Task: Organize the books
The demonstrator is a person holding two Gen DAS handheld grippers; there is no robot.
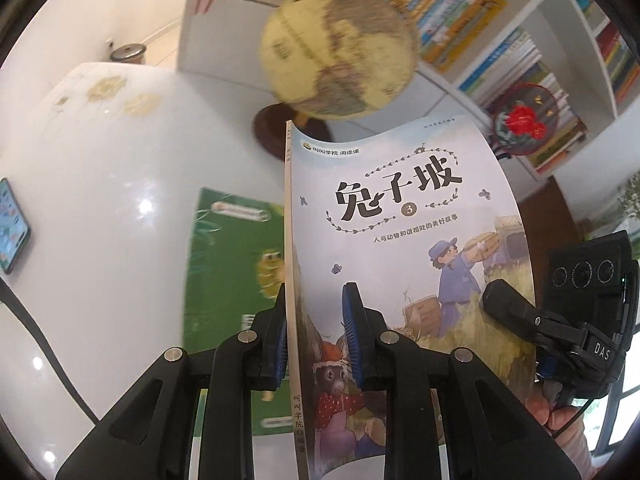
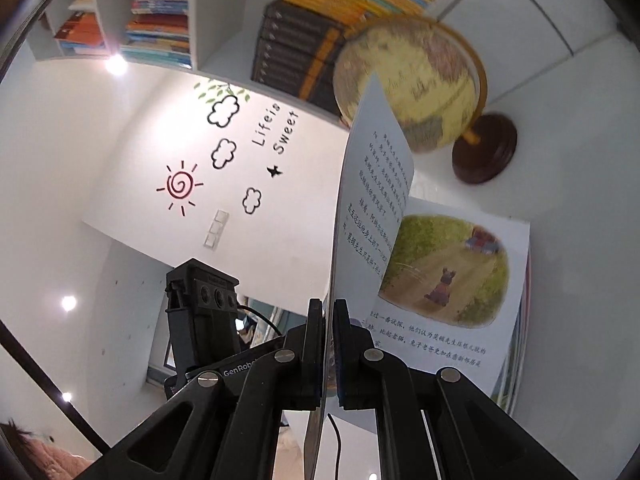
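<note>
A pale blue picture book point(image 1: 400, 248) with black Chinese title and a "3" stands upright before my left gripper point(image 1: 314, 320). Its spine sits between the blue pads point(image 1: 352, 332); the left pad touches the spine, the right pad stands apart from the cover, so the jaws are open. My right gripper point(image 2: 328, 344) is shut on the cover edge of this book point(image 2: 362, 208), which hangs open and shows inner pages with a painted picture point(image 2: 448, 268). The right gripper also shows in the left wrist view point(image 1: 516, 312) at the cover's right edge. A green book point(image 1: 236, 280) lies flat on the white table.
A yellow globe point(image 1: 340, 52) on a dark wooden base point(image 2: 484, 148) stands just behind the book. White shelves full of books point(image 1: 516, 52) rise behind it. A phone point(image 1: 10, 228) lies at the table's left. A red round ornament point(image 1: 524, 120) leans on the shelf.
</note>
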